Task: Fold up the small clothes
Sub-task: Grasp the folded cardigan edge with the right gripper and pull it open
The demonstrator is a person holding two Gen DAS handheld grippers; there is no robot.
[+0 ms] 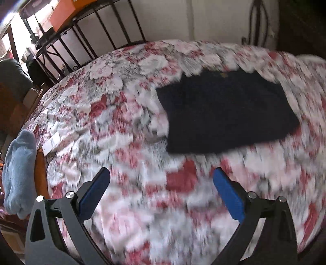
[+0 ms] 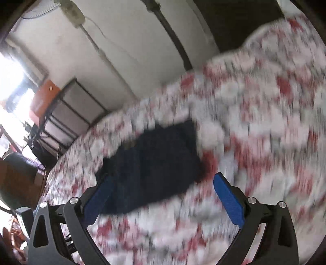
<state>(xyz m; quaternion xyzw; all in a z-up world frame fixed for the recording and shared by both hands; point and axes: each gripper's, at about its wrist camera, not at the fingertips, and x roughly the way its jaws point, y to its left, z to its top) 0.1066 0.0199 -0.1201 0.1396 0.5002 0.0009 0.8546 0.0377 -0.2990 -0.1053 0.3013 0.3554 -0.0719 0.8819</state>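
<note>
A dark navy garment [image 1: 226, 114] lies folded flat on a red-and-white floral bedspread [image 1: 114, 114]. In the left wrist view it sits beyond and to the right of my left gripper [image 1: 162, 173], which hangs open above the bedspread with nothing between its blue pads [image 1: 228, 193]. In the right wrist view the same garment [image 2: 159, 167] lies just ahead of my right gripper [image 2: 163, 179], also open and empty, its left pad [image 2: 97, 197] over the garment's near-left edge. Both views are motion-blurred.
A light blue sock [image 1: 18, 173] rests at the bed's left edge. A black metal rack [image 1: 81, 38] with an orange box [image 1: 63, 14] stands beyond the bed by the white wall. The bedspread [image 2: 264, 122] rises into a hump at the right.
</note>
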